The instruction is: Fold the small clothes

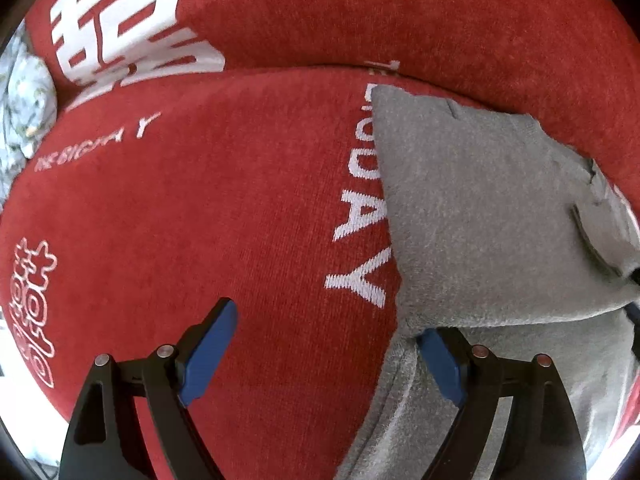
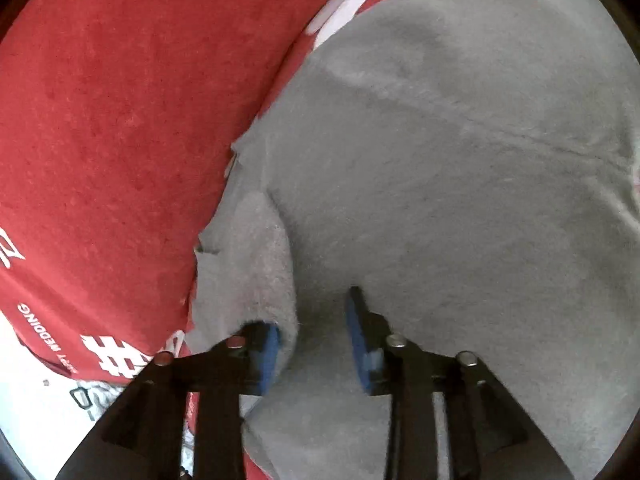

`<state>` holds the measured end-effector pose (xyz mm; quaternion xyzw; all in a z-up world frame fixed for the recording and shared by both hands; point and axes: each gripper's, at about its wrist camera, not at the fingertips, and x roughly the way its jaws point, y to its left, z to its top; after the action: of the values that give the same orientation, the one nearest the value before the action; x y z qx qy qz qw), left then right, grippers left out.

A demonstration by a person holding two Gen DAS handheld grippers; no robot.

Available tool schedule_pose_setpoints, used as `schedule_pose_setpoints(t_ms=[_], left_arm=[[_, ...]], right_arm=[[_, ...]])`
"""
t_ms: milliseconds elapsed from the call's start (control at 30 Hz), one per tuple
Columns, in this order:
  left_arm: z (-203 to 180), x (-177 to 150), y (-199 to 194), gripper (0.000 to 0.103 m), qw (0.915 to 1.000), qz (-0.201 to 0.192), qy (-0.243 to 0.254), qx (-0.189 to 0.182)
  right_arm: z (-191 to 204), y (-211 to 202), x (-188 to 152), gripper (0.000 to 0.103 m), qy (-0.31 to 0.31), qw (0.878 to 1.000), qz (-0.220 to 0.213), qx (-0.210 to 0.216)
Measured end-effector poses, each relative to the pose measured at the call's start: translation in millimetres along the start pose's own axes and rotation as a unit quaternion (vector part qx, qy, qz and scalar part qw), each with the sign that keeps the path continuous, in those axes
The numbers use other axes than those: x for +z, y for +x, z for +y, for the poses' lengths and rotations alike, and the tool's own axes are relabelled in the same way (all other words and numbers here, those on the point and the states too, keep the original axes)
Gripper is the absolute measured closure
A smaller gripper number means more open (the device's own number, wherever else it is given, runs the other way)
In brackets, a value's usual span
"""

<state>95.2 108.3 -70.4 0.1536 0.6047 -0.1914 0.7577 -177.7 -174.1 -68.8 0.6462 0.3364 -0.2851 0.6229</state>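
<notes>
Left gripper (image 1: 326, 354) is hovering with jaws spread wide over red cloth (image 1: 240, 220) printed with white lettering, nothing between the blue pads (image 1: 208, 356); the right-hand pad is sitting at the edge of the grey garment (image 1: 480, 220). Grey garment is lying on the red cloth, a folded flap of it raised just beyond that pad. Right gripper (image 2: 316, 344) is sitting partly spread with grey garment (image 2: 460, 160) fabric bunching between its pads (image 2: 270, 354); cannot tell if it is actually pinching. A patterned white-grey fabric (image 1: 24, 104) is showing at the far left edge.
</notes>
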Motion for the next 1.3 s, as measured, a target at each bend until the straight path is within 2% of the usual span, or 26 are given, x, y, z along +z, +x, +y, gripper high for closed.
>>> schedule_pose_setpoints(t_ms=[67, 100, 133, 167, 233, 267, 300, 333, 367, 433, 500, 567, 667, 800, 900, 1000, 1100, 1200, 1233, 1267, 1300], left_arm=[[5, 1, 3, 0.015, 0.9998, 0.008, -0.014, -0.011], [5, 1, 3, 0.015, 0.9997, 0.010, -0.018, -0.013], [5, 1, 3, 0.015, 0.9997, 0.011, -0.018, -0.012], [4, 2, 3, 0.015, 0.9998, 0.010, -0.016, -0.009], [5, 1, 2, 0.015, 0.9998, 0.009, -0.018, -0.009], [7, 1, 3, 0.015, 0.9995, 0.011, -0.025, -0.013], [9, 0, 4, 0.015, 0.9992, 0.014, -0.034, -0.019], [12, 0, 6, 0.015, 0.9984, 0.017, -0.045, -0.028], [14, -2, 5, 0.015, 0.9980, 0.018, -0.051, -0.032], [15, -2, 6, 0.007, 0.9980, 0.016, -0.055, -0.028], [13, -2, 6, 0.007, 0.9987, 0.014, -0.045, -0.022], [13, -1, 6, 0.007, 0.9990, 0.013, -0.039, -0.021], [17, 0, 4, 0.007, 0.9988, 0.018, -0.033, -0.031], [17, -4, -14, 0.007, 0.9989, 0.025, 0.011, -0.039], [26, -3, -35, 0.007, 0.9978, 0.016, 0.036, -0.054], [35, 20, -37, 0.007, 0.9970, 0.010, 0.035, -0.068], [34, 64, -20, 0.007, 0.9961, 0.004, 0.030, -0.083], [19, 96, 8, 0.007, 0.9934, 0.026, 0.033, -0.107], [14, 101, 15, 0.007, 0.9926, 0.035, 0.033, -0.112], [6, 107, 27, 0.010, 0.9918, 0.047, 0.039, -0.112], [2, 111, 34, 0.022, 0.9918, 0.053, 0.046, -0.107]], right_arm=[[17, -3, 0, 0.055, -0.052, 0.997, -0.013, -0.048], [26, 1, -1, 0.055, -0.095, 0.992, -0.013, -0.084], [45, 6, -4, 0.055, -0.162, 0.978, -0.016, -0.131], [62, 12, -9, 0.055, -0.231, 0.957, -0.024, -0.173], [98, 24, -26, 0.055, -0.363, 0.898, -0.048, -0.243], [107, 26, -30, 0.055, -0.390, 0.884, -0.063, -0.249], [111, 22, -30, 0.055, -0.389, 0.888, -0.078, -0.232], [107, 13, -22, 0.055, -0.359, 0.905, -0.085, -0.210], [96, 5, -11, 0.054, -0.300, 0.931, -0.092, -0.187], [59, -9, 6, 0.052, -0.162, 0.971, -0.098, -0.143], [16, -14, 11, 0.052, -0.037, 0.990, -0.089, -0.106], [-4, -22, 9, 0.054, 0.009, 0.991, -0.102, -0.087], [-17, -38, 7, 0.052, 0.049, 0.988, -0.123, -0.082], [-16, -36, -3, 0.051, 0.047, 0.996, -0.062, -0.047], [4, -17, -37, 0.048, 0.023, 1.000, 0.010, 0.007], [33, 25, -86, 0.047, 0.001, 0.994, 0.095, 0.055], [64, 69, -130, 0.047, -0.021, 0.983, 0.159, 0.088], [82, 105, -161, 0.047, -0.016, 0.977, 0.184, 0.103], [80, 94, -165, 0.047, -0.012, 0.977, 0.185, 0.107], [78, 94, -163, 0.047, -0.009, 0.978, 0.181, 0.107], [80, 98, -164, 0.047, -0.004, 0.979, 0.173, 0.107]])
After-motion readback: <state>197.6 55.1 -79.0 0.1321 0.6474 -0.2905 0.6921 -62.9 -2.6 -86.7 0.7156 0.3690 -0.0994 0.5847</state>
